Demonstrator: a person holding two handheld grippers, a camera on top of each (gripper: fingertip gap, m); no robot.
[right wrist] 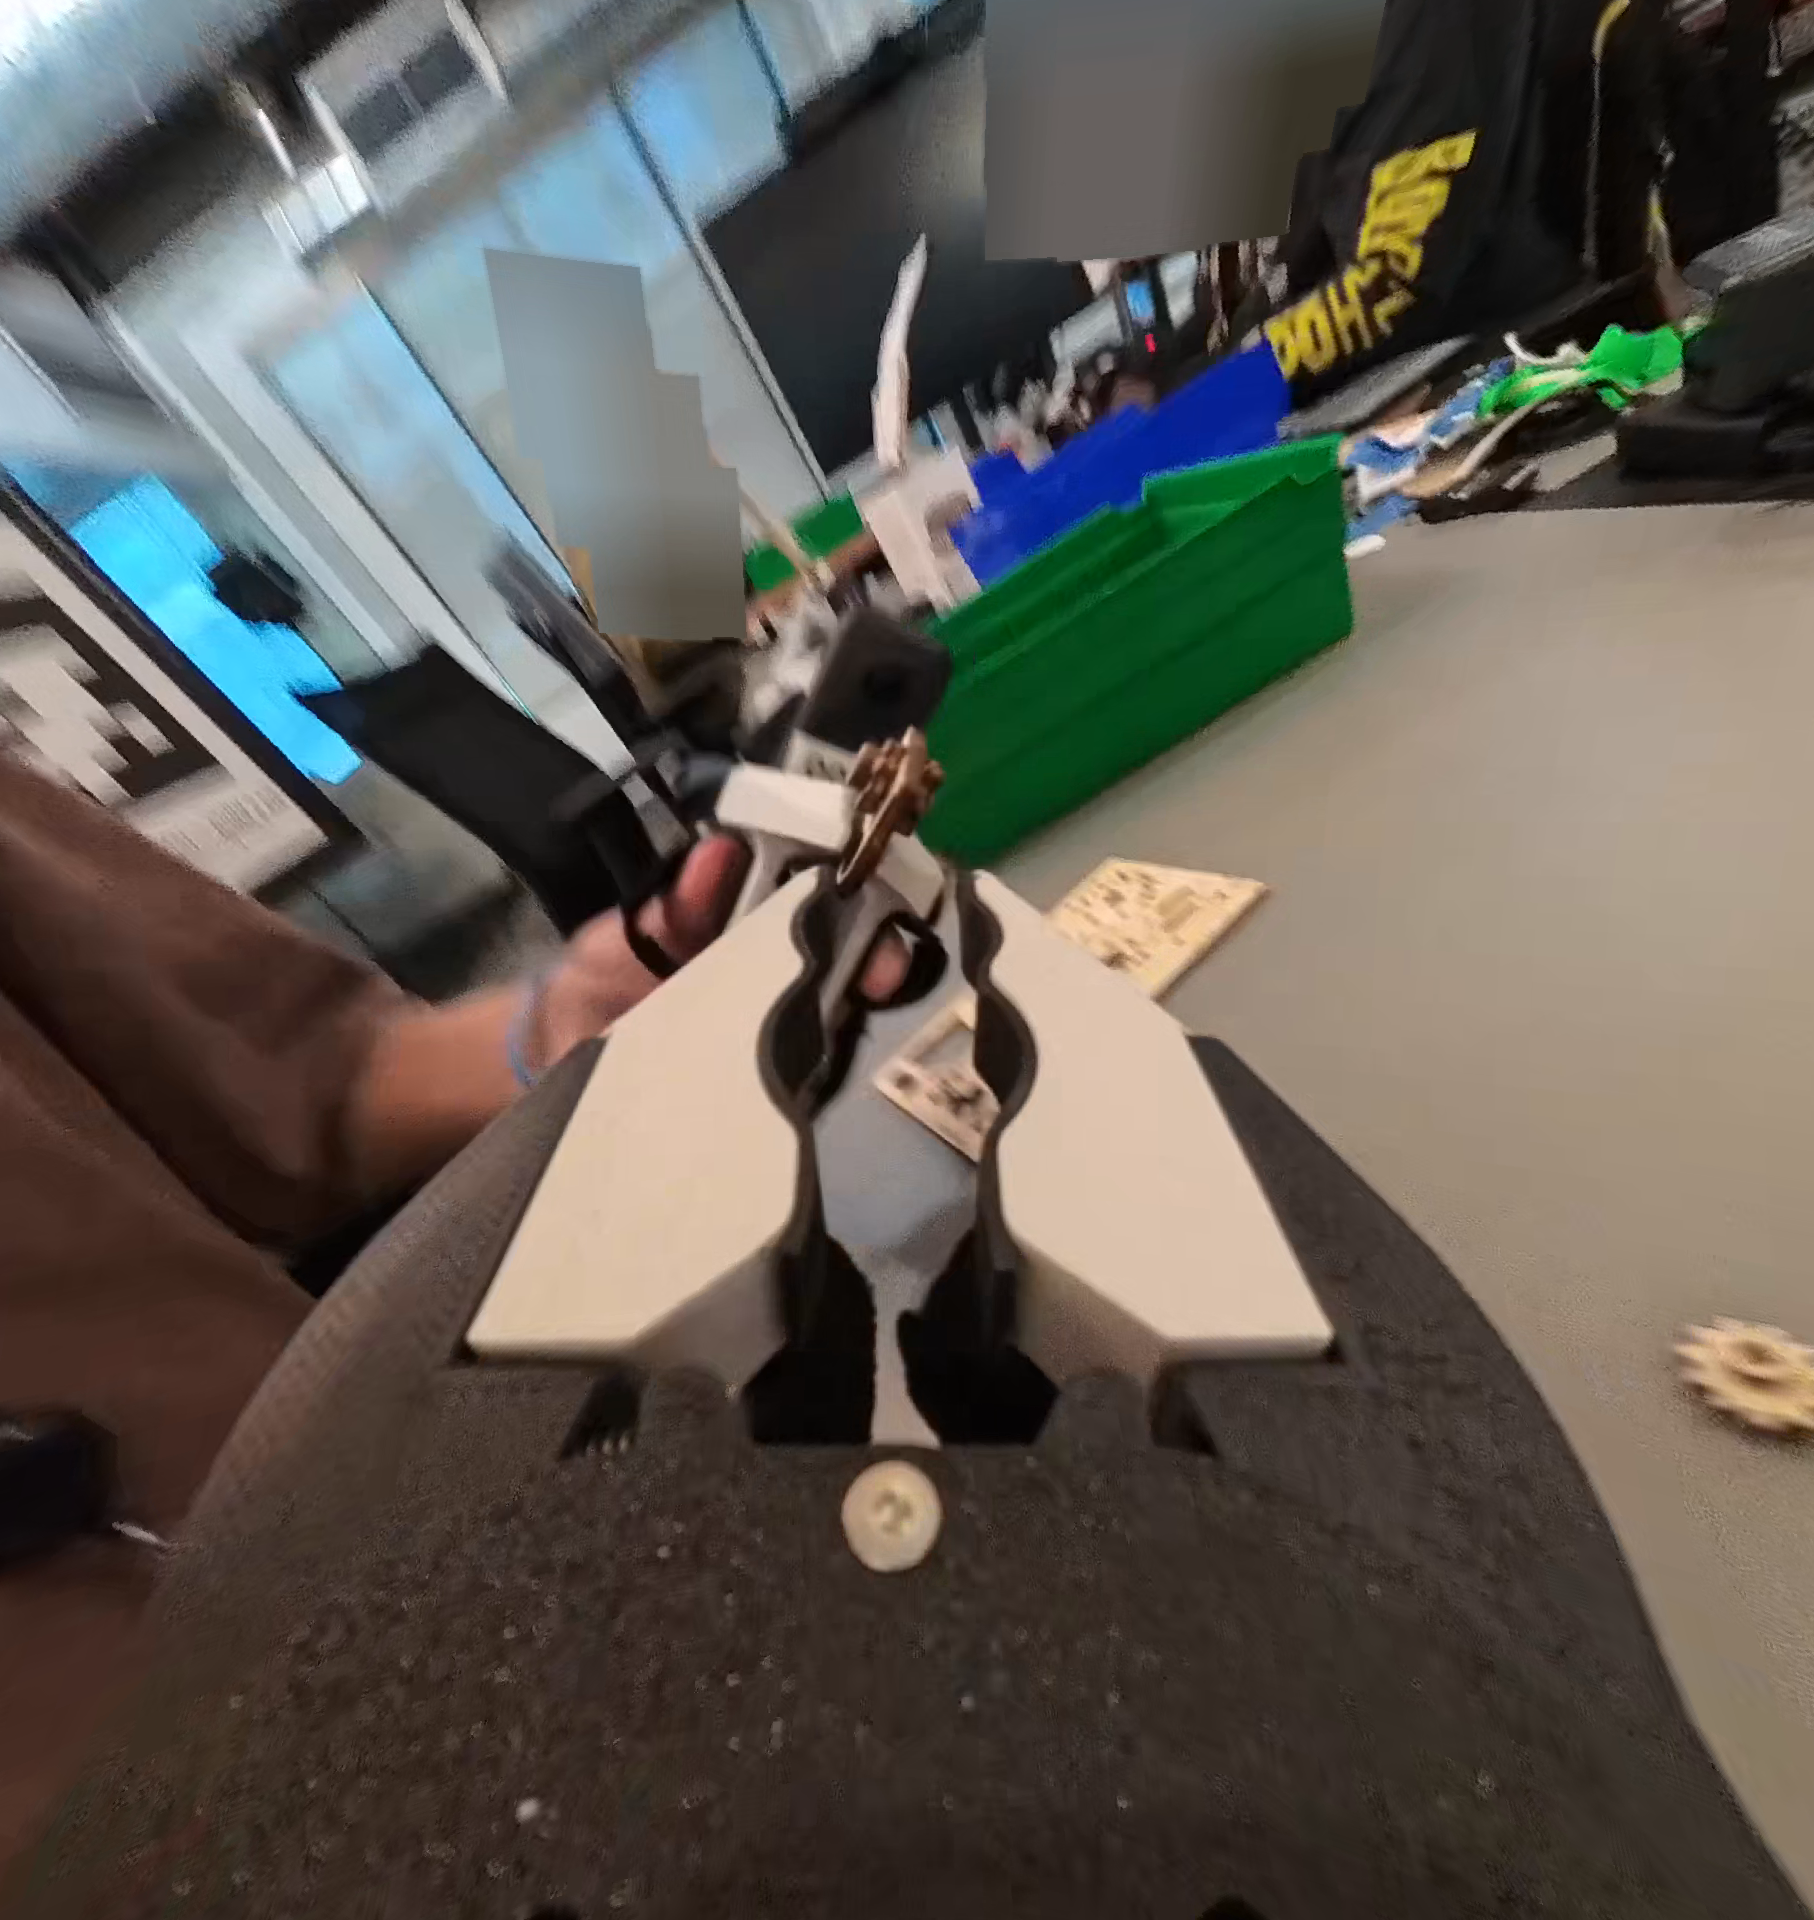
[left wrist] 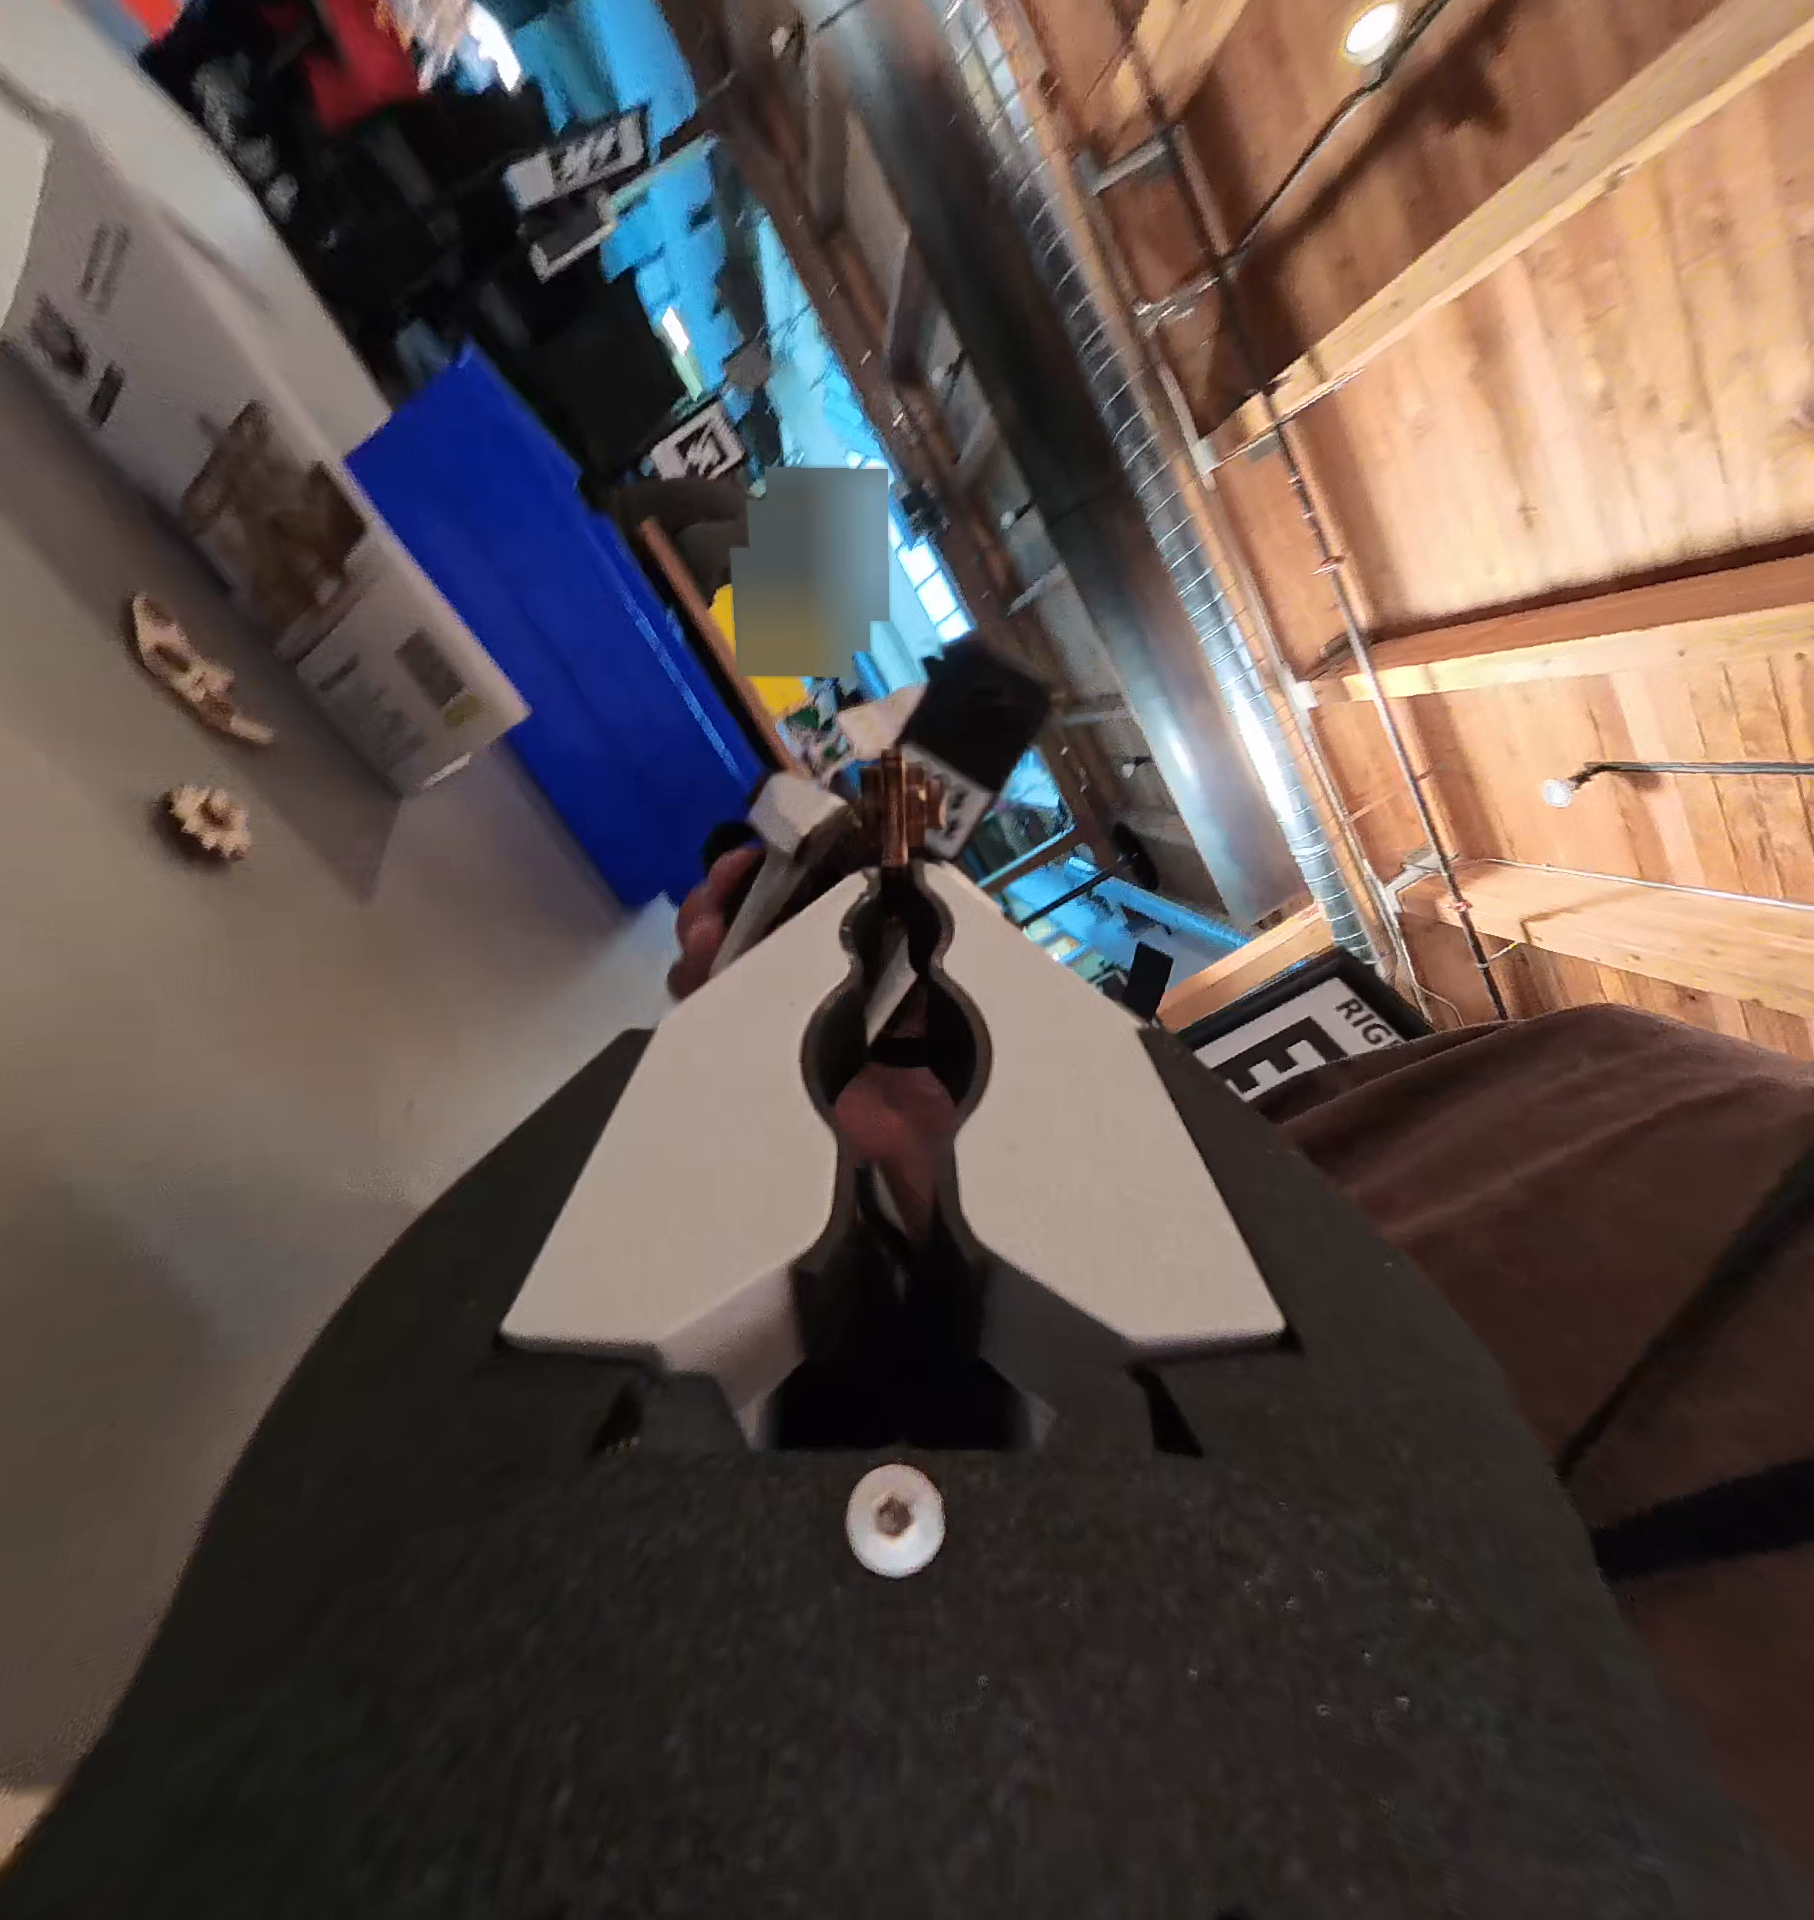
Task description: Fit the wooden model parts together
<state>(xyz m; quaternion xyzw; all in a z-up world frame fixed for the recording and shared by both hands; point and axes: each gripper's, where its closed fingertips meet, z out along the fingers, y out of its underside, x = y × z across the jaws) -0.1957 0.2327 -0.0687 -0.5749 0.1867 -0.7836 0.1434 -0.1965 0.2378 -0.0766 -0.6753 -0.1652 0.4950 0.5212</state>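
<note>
My left gripper [left wrist: 892,883] is shut on a small brown wooden part [left wrist: 895,810], seen edge-on at its tips and raised above the grey table [left wrist: 155,1091]. In the right wrist view this is a toothed wooden gear piece [right wrist: 890,800] between the left gripper's white fingers [right wrist: 778,810]. My right gripper [right wrist: 892,888] is just below it. Its jaws stand a little apart with nothing between them. It also shows beyond the part in the left wrist view [left wrist: 794,821]. A loose pale gear [right wrist: 1760,1387] lies on the table [right wrist: 1505,935], also seen in the left wrist view [left wrist: 207,821].
Two laser-cut wooden sheets [right wrist: 1157,920] [right wrist: 944,1091] lie under the grippers. A green bin [right wrist: 1142,644] and a blue bin [right wrist: 1121,447] stand behind. A curved wooden piece [left wrist: 191,665], a white box [left wrist: 259,447] and a blue bin [left wrist: 539,623] are on the left.
</note>
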